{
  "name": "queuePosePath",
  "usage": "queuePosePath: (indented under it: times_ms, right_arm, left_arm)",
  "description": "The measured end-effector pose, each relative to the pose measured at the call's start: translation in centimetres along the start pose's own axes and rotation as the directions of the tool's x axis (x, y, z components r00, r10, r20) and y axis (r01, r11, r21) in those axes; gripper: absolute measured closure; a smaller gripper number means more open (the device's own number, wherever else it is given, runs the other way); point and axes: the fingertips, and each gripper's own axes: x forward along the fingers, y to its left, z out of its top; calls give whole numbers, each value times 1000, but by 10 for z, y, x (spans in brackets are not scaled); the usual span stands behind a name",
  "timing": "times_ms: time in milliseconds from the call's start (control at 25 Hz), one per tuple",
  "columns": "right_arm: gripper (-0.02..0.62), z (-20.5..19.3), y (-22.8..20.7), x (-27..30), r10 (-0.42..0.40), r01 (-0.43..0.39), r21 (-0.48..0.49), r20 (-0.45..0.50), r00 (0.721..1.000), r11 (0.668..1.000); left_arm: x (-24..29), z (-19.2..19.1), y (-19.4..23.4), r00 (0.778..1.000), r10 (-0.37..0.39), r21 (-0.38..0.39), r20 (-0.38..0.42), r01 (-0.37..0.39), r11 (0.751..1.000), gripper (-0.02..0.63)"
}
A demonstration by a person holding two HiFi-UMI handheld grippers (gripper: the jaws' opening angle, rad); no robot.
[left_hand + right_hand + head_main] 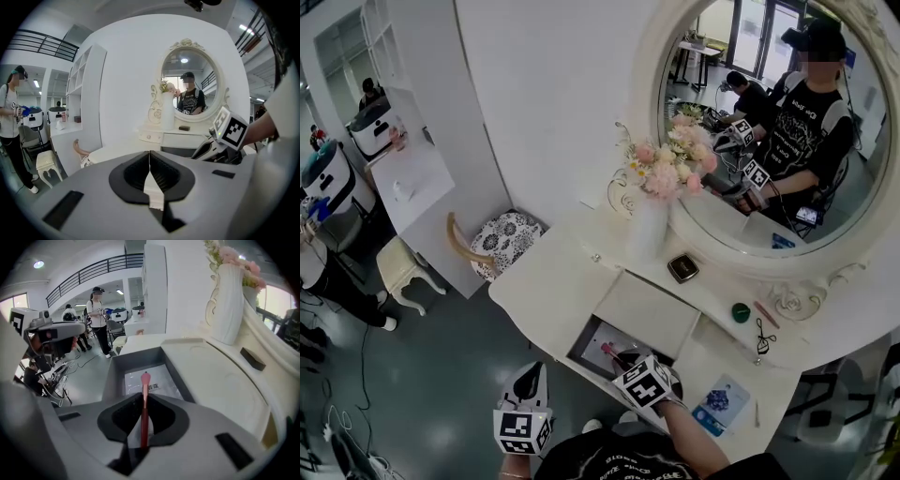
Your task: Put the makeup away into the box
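Right gripper [143, 397]: jaws narrow, clamped on a thin makeup brush [146, 379]. The red handle runs up between the pads and the pink tip sticks out past them. The gripper tilts downward, and the brush tip hangs above the open box [111, 376], a grey-walled recess sunk into the white table [551, 281]. I cannot tell whether the tip touches anything. A printed paper sheet [163, 378] lies flat on the box floor.

Left gripper [149, 155]: jaws together with nothing between them, held off the table's front edge, apart from the box.

Farther back on the table: a small dark case [682, 268] and a green round pot [741, 312]. Behind them a white vase [647, 230] of pink flowers stands against the oval mirror [769, 122].
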Motion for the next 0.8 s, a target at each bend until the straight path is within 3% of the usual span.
queuePosePath:
  times_ms: [200, 480, 600, 800]
  right_arm:
    - [545, -4, -3, 10, -31, 32, 16, -62, 998, 999]
    - [523, -5, -2, 11, -26, 26, 4, -66, 998, 1000]
    - [469, -1, -1, 8, 5, -4, 37, -40, 999, 999]
    - [469, 8, -14, -14, -17, 10, 120, 56, 998, 993]
  left_arm:
    - [-2, -5, 1, 1000, -3, -12, -20, 3, 1000, 591]
    - [-1, -6, -4, 1000, -3, -14, -18, 3, 1000, 591]
    - [-2, -7, -3, 1000, -1, -11, -22, 1, 1000, 591]
    - [-2, -5, -3, 1000, -6, -15, -15, 6, 1000, 591]
